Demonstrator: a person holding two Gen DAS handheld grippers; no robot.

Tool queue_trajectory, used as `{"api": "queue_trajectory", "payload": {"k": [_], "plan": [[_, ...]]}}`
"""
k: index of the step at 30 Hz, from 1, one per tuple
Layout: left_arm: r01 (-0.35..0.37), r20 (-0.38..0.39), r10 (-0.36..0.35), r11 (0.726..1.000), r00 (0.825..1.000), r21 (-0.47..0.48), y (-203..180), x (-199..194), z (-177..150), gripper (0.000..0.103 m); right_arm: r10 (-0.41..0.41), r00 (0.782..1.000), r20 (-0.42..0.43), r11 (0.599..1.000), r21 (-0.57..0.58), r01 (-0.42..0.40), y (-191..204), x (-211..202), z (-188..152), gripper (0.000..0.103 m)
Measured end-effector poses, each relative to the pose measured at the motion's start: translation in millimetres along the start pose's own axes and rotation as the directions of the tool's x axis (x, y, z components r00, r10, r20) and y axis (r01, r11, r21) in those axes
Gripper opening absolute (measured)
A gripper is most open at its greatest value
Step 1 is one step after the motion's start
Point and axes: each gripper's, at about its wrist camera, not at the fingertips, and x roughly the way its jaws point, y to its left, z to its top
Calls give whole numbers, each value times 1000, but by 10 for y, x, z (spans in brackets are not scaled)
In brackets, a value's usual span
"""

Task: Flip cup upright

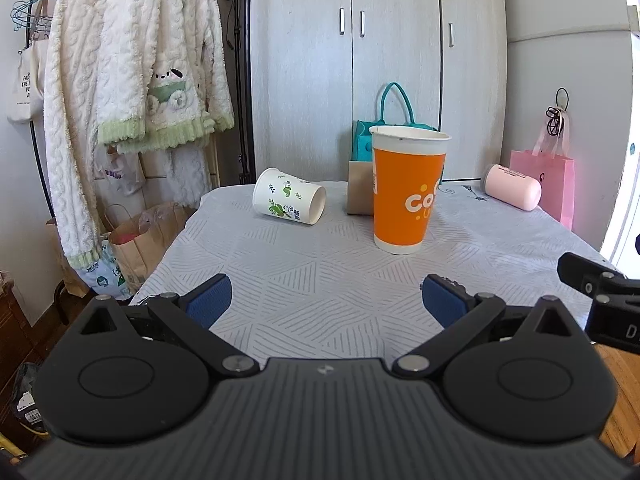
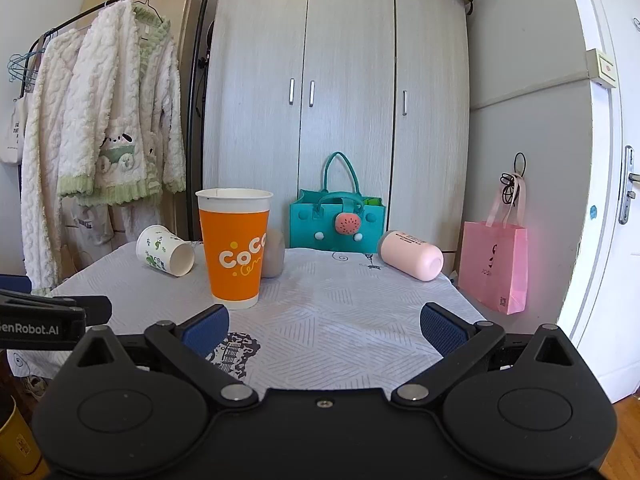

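A white paper cup with green leaf print (image 1: 289, 201) lies on its side at the table's far left, its mouth facing right; it also shows in the right wrist view (image 2: 165, 251). A pink cup (image 1: 513, 187) lies on its side at the far right, also in the right wrist view (image 2: 411, 255). A tall orange paper cup (image 1: 406, 190) stands upright mid-table (image 2: 235, 253). My left gripper (image 1: 326, 300) is open and empty over the near table edge. My right gripper (image 2: 325, 330) is open and empty, to the right of the left one.
The table wears a grey patterned cloth (image 1: 320, 272). A teal felt bag (image 2: 337, 222) and a brown object (image 1: 360, 194) stand at the back. A pink bag (image 2: 494, 268) hangs right of the table. A clothes rack with fleece robes (image 1: 120, 80) stands left.
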Motion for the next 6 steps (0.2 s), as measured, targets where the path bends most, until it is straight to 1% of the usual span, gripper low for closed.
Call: {"api": "queue_trajectory", "payload": {"k": [6], "plan": [[2, -5, -2, 1000, 1000, 6, 7, -11, 15, 103, -3, 1000, -3, 1000, -5, 3, 3, 0, -6, 103]]}}
